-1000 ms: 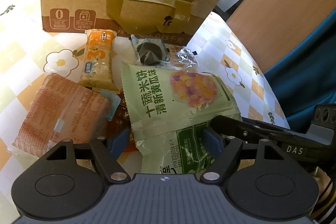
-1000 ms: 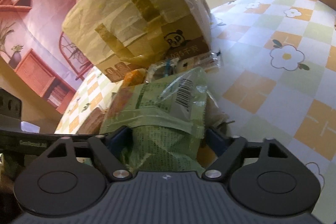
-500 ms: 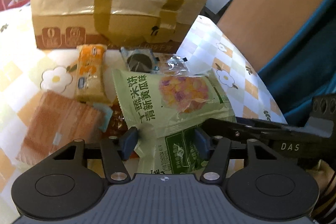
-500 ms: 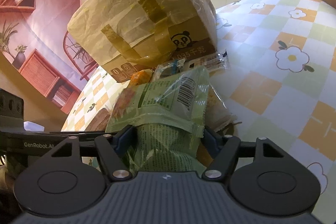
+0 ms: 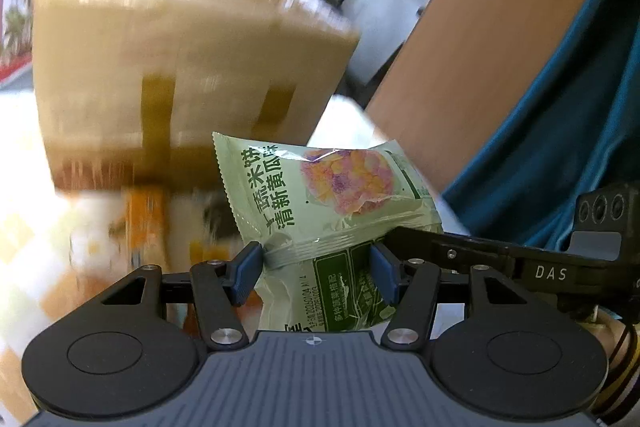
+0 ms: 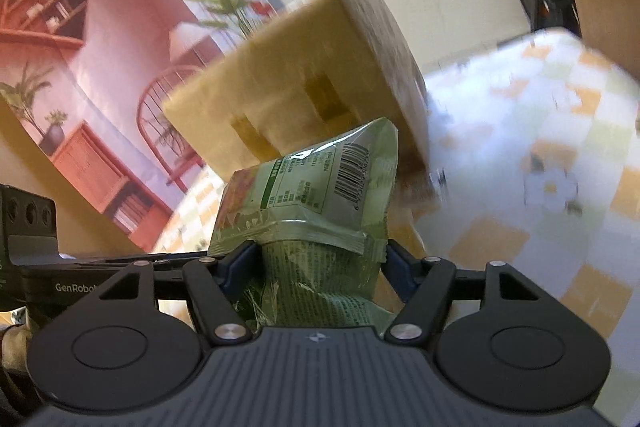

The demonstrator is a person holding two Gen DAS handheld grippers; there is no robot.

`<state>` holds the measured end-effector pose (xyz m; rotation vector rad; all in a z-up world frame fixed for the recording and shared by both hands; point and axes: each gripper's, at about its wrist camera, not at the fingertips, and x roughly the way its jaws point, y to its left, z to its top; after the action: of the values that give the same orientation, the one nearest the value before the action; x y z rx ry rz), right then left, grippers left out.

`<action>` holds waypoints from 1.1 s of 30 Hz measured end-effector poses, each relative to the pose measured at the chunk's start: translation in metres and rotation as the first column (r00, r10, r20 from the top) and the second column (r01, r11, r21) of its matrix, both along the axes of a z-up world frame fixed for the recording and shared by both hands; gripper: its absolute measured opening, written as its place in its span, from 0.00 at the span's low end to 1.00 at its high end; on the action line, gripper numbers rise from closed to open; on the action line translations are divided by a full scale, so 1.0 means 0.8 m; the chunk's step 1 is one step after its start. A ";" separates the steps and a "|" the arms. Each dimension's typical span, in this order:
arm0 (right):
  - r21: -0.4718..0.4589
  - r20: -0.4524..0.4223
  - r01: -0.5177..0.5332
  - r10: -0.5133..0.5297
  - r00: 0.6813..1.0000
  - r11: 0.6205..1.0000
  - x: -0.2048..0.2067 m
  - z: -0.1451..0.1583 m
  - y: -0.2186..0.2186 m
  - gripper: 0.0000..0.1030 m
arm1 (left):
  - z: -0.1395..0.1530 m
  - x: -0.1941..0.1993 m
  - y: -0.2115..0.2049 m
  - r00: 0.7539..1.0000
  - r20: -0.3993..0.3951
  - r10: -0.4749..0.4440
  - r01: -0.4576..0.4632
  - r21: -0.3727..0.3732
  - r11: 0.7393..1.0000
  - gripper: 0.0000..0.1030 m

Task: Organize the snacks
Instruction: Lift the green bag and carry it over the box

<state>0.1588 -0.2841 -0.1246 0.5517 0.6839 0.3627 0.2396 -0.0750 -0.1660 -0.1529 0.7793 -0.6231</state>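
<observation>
A light green rice-cracker snack packet (image 5: pixel 328 195) with a pink and yellow picture is held off the table. My left gripper (image 5: pixel 316 269) is shut on its lower end. My right gripper (image 6: pixel 318 259) is shut on the same packet (image 6: pixel 320 195) from the other side, where the barcode shows. Both grippers meet at the packet; the right gripper's arm (image 5: pixel 500 259) crosses the left wrist view. A taped cardboard box (image 5: pixel 180 67) stands behind the packet and also shows in the right wrist view (image 6: pixel 320 75). An orange snack bar (image 5: pixel 146 223) lies blurred on the table below.
The table has a checked cloth with flowers (image 6: pixel 552 187). A blurred dark snack (image 5: pixel 216 219) lies near the box's base. A wooden panel (image 5: pixel 480 47) and a teal cloth (image 5: pixel 580 147) are at the right. A pink room backdrop (image 6: pixel 100 67) stands left.
Both grippers have closed on the green packet and lifted it off the pile. The table and box have dropped lower and blur with the motion.
</observation>
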 end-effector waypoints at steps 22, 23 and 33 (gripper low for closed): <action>-0.076 0.358 -0.035 0.060 0.932 0.996 0.171 0.173 0.013 0.68 | 0.197 0.137 0.008 0.955 0.297 0.024 -0.044 0.060 0.997 0.60; -0.073 0.360 -0.034 0.058 0.931 0.997 0.182 0.173 0.013 0.68 | 0.199 0.146 0.006 0.953 0.302 0.022 -0.047 0.077 0.996 0.60; -0.054 0.264 -0.032 0.046 0.963 0.998 0.283 0.138 0.008 0.68 | 0.150 0.212 0.012 0.983 0.172 0.065 -0.079 0.078 0.994 0.61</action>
<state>0.3850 -0.2776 -0.0143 0.4334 0.4436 0.4468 0.4090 -0.0652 -0.0458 -0.0495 0.6317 -0.5259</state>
